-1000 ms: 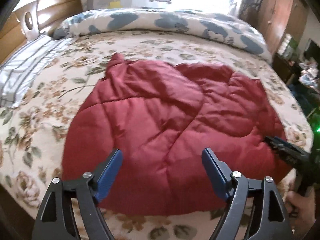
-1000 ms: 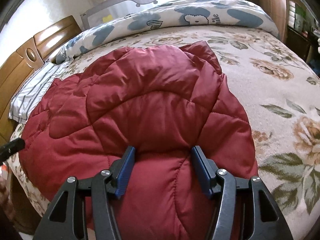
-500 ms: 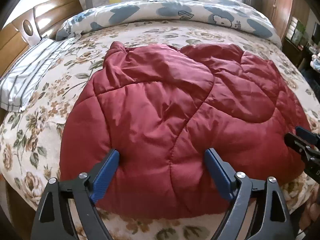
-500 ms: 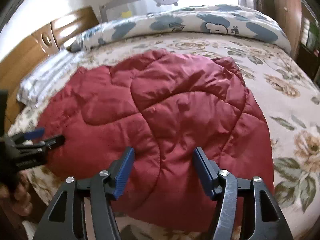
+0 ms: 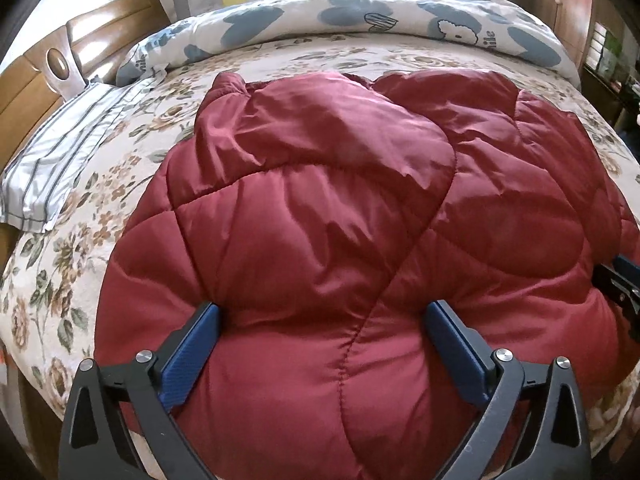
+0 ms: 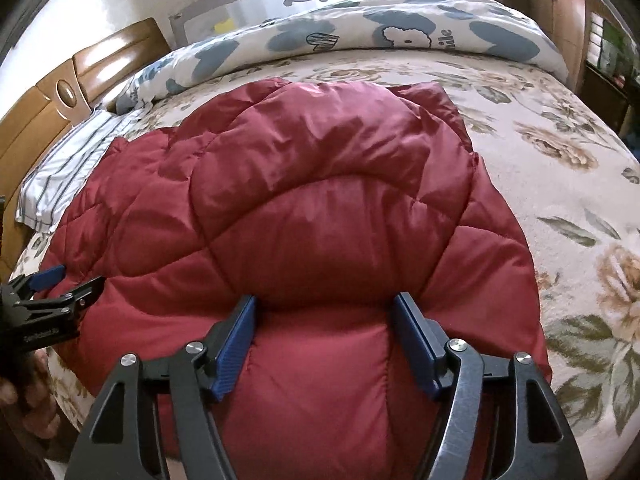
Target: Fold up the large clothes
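Observation:
A dark red quilted padded garment lies spread on the floral bed cover; it also fills the right wrist view. My left gripper is open, its blue pads on either side of a puffed ridge at the garment's near edge. My right gripper is open too, its pads straddling the near edge further right. The left gripper shows at the left edge of the right wrist view, and part of the right gripper shows at the right edge of the left wrist view.
The bed has a floral cover. A rolled blue-and-white duvet lies across the far side. A striped pillow and wooden headboard are at left. A wardrobe stands at right.
Both grippers have moved forward and down onto the garment's near edge, which now bulges between the open fingers. The right gripper has narrowed slightly.

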